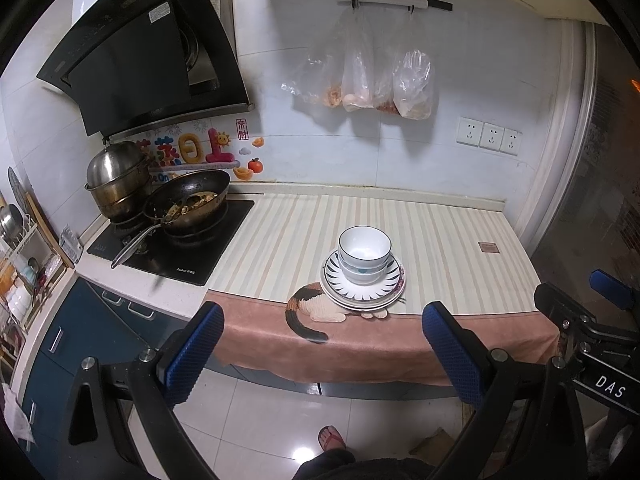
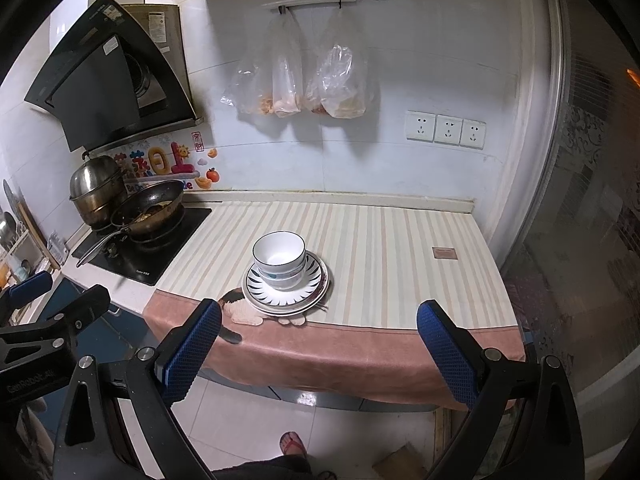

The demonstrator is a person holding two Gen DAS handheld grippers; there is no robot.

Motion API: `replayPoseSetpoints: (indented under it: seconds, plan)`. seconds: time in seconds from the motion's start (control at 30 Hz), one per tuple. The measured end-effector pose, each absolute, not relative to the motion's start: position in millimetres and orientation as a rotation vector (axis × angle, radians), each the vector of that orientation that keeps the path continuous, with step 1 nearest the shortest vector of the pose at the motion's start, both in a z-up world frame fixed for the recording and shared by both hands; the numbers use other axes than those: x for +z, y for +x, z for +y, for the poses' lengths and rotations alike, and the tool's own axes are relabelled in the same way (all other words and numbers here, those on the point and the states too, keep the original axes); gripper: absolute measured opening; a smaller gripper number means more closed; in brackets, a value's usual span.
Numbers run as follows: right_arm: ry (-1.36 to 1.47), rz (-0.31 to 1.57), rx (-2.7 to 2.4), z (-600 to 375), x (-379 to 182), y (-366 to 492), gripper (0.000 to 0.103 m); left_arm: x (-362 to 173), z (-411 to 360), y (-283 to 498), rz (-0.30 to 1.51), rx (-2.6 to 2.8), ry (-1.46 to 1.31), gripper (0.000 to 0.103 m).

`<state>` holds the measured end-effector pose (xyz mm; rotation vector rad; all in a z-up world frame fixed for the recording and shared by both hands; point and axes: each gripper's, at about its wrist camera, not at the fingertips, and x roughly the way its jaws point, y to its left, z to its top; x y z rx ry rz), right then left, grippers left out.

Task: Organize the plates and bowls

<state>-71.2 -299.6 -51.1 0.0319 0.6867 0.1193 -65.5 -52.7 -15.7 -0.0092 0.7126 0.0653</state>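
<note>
Stacked white bowls with dark rims (image 1: 364, 254) (image 2: 279, 258) sit on a stack of plates (image 1: 384, 284) (image 2: 310, 286); the top plate has a black ray pattern. The stack stands near the front of the striped cloth on the counter (image 1: 440, 240) (image 2: 400, 260). My left gripper (image 1: 324, 332) is open and empty, held back from the counter over the floor. My right gripper (image 2: 320, 332) is open and empty, also in front of the counter edge. The right gripper shows at the right of the left wrist view (image 1: 580, 320); the left one shows at the left of the right wrist view (image 2: 52, 320).
A black cooktop (image 1: 168, 248) (image 2: 140, 248) at the left carries a frying pan with food (image 1: 188, 202) (image 2: 150, 206) and a steel steamer pot (image 1: 116, 180) (image 2: 96, 192). Plastic bags (image 1: 368, 80) (image 2: 304, 84) hang on the wall. A dish rack (image 1: 24, 264) stands at far left.
</note>
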Motion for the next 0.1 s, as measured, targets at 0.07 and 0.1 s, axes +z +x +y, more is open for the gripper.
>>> replayPoseSetpoints:
  seconds: [0.07,0.1]
  plan:
    - [0.030,0.686,0.121,-300.6,-51.1,-71.2,0.100,-15.5,-52.8,-65.5,0.712,0.066,-0.011,0.102]
    - [0.030,0.685,0.121,-300.2,-50.8,-72.1,0.100,-15.6,-52.6,-65.2,0.714,0.063,-0.010,0.102]
